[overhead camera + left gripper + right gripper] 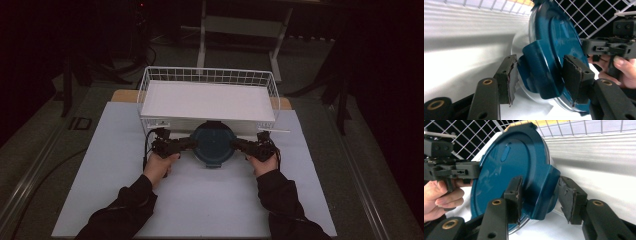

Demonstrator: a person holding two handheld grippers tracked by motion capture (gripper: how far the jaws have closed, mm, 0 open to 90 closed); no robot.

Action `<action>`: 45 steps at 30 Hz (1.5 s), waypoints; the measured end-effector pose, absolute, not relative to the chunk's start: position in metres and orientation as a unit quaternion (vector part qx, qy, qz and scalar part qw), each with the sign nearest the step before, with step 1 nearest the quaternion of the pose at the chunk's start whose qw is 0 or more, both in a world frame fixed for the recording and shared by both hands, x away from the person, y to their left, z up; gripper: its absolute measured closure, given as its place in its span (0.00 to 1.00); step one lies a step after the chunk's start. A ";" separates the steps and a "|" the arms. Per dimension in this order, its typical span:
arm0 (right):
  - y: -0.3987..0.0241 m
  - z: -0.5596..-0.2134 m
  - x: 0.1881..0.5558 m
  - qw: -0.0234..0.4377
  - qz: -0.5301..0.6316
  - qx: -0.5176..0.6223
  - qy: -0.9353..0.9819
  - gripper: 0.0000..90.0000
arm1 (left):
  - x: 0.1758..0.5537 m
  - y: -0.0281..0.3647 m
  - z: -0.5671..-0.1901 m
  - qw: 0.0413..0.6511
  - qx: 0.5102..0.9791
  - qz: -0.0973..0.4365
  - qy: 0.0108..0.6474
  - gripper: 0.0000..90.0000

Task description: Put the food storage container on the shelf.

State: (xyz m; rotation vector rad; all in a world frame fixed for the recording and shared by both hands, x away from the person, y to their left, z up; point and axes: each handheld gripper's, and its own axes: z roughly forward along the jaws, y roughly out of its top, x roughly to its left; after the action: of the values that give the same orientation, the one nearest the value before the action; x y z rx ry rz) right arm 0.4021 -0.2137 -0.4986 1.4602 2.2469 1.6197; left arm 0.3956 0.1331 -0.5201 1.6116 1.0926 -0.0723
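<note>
A round container with a dark teal lid (212, 142) sits on the white mat just in front of the wire basket. The lid (559, 37) has a latch tab on each side. My left gripper (192, 144) reaches in from the left; its jaws (539, 67) stand around the left tab (541, 72), pads very close but not pressing. From the right, my right gripper (235, 144) straddles the other tab (544, 192), open (540, 187), with a gap at its right pad (570, 200). Across the lid (506, 170), each view shows the other gripper held in a hand.
A white wire basket (207, 70) with a white board inside stands right behind the container. The white mat (200, 200) stretches toward the near edge. A desk frame stands in the dark behind the table.
</note>
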 end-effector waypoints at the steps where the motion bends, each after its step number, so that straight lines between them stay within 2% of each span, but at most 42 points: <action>1: -0.213 -0.499 0.402 0.005 0.517 0.468 0.716 0.60 | 0.396 0.133 -0.520 0.562 0.685 -0.023 0.463 0.51; 7: -0.209 -0.494 0.405 0.016 0.509 0.481 0.713 0.60 | 0.399 0.131 -0.518 0.559 0.683 0.001 0.470 0.48; 9: -0.207 -0.494 0.407 0.038 0.508 0.474 0.718 0.59 | 0.400 0.130 -0.517 0.554 0.686 0.014 0.472 0.44; 13: -0.205 -0.494 0.408 0.042 0.506 0.476 0.718 0.58 | 0.399 0.129 -0.514 0.546 0.692 0.033 0.471 0.43; 16: -0.203 -0.492 0.405 0.047 0.502 0.483 0.716 0.58 | 0.398 0.129 -0.513 0.548 0.692 0.024 0.469 0.42; 18: -0.201 -0.490 0.400 0.045 0.497 0.487 0.716 0.57 | 0.396 0.128 -0.512 0.546 0.702 0.026 0.456 0.35; 20: -0.201 -0.489 0.398 0.053 0.505 0.474 0.719 0.56 | 0.395 0.129 -0.511 0.546 0.704 0.019 0.454 0.32; 25: -0.200 -0.483 0.390 0.074 0.504 0.462 0.726 0.54 | 0.384 0.130 -0.501 0.542 0.700 0.011 0.465 0.12; 28: -0.200 -0.479 0.383 0.076 0.506 0.457 0.727 0.54 | 0.378 0.129 -0.496 0.542 0.721 0.006 0.431 0.01; 32: -0.198 -0.471 0.371 0.087 0.507 0.441 0.735 0.54 | 0.367 0.131 -0.489 0.525 0.747 0.025 0.407 0.01; 39: -0.193 -0.463 0.353 0.089 0.507 0.422 0.746 0.56 | 0.347 0.138 -0.479 0.525 0.754 0.035 0.393 0.01; 45: -0.182 -0.465 0.333 0.076 0.500 0.405 0.762 0.68 | 0.318 0.145 -0.466 0.523 0.761 0.040 0.382 0.01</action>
State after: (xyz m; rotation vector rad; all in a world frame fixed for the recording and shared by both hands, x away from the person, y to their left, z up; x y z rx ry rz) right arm 0.3330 -0.1818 -0.4648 1.2153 2.2845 1.4980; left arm 0.3176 0.1448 -0.4658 1.8222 0.9143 0.0948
